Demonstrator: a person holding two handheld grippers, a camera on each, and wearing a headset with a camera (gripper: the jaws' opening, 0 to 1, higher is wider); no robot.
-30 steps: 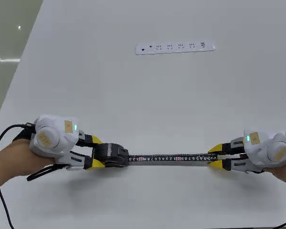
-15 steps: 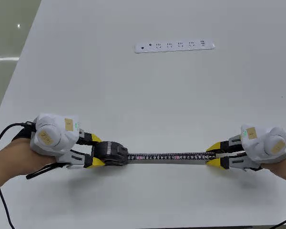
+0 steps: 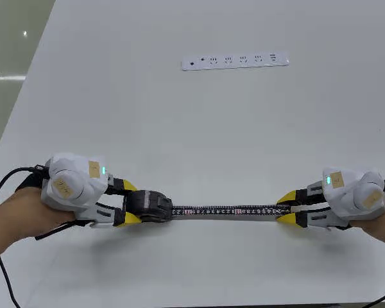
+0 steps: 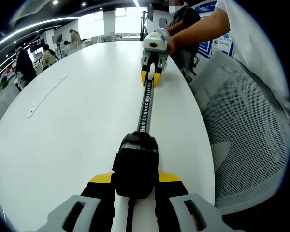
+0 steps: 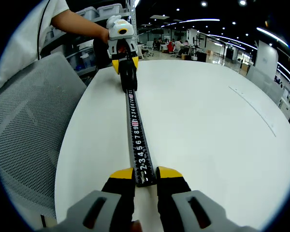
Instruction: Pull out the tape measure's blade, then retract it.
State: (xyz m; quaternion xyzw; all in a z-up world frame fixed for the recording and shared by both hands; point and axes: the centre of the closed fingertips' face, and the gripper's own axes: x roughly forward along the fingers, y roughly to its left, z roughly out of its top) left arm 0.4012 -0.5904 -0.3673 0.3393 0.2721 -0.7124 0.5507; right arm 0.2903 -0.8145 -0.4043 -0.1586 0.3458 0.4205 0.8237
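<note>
While the white worktop [image 3: 179, 128] gives me plenty of flat room, with a strip [image 3: 235, 61] of sockets well away at its far side, my work runs along the near edge. I have the left gripper [image 3: 131, 203] and the right gripper [image 3: 287, 208] well apart, and the blade [image 3: 231, 210] spans straight between them. It lies on the worktop or just above it; I cannot tell which. The right jaws are narrow, pinching the blade's free end between their yellow tips. The left jaws are clamped on the case [image 3: 149, 207], one on each flank, with its mouth facing the other gripper.

I judge the pull to be about done, so the return is my next concern. To do it well I would hold the case dead steady and bring the right gripper in along the blade's own line. That way the spring takes up slack at my pace, not its own. Any sideways drift could kink the blade, and letting the end go early would let it whip home.

For containers, I count the case alone. What remains of the blade must be wound inside it, hidden from me. The printed numbers run from the mouth out to the pinched end.
</note>
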